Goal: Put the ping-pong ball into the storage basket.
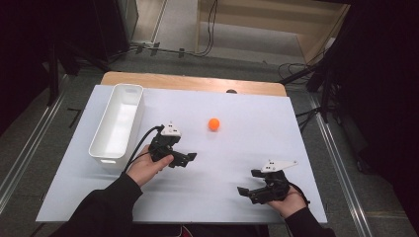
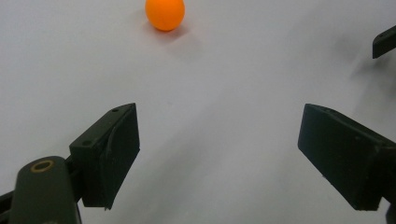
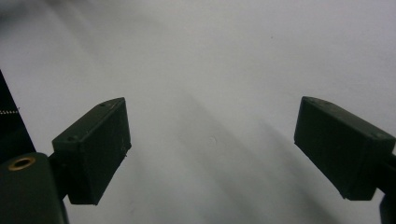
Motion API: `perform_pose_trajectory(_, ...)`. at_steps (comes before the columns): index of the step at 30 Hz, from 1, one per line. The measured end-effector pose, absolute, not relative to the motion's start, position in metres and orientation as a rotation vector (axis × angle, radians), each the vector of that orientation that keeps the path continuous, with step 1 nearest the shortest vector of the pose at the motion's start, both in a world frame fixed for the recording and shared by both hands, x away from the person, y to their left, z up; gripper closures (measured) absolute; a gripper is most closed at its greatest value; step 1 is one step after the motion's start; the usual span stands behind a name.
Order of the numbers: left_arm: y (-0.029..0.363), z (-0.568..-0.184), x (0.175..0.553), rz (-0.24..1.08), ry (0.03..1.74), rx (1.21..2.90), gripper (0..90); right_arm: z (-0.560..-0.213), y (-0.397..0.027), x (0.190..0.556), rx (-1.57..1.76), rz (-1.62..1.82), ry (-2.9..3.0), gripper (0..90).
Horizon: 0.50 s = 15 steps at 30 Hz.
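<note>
Lying ahead of the wide-spread left gripper (image 2: 218,154), orange ball (image 2: 165,14), untouched

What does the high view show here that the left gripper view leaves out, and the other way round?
High view alone: the white bin at the table's left, the person's forearms, the right gripper whole, and the bare wooden table edge beyond the white sheet.

Left gripper view alone: a close look along the left gripper, whose black jaws stand wide apart with bare surface between them.

Both: the orange ball resting free on the white sheet, ahead of the left gripper and untouched.
</note>
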State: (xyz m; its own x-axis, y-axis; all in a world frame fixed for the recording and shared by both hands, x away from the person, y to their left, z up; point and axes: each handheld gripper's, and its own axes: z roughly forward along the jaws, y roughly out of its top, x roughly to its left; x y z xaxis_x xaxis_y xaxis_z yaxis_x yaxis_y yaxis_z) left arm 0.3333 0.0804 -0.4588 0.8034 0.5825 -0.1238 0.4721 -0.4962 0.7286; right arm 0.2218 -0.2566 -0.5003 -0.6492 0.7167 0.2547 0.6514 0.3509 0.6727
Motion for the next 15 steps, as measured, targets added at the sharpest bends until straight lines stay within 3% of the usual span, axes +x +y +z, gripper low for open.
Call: perform_pose_trajectory(15,0.062,-0.456,0.347,0.185,0.755,2.175,13.5,-0.5,-0.257,0.222,1.273,1.199,2.504,9.5)
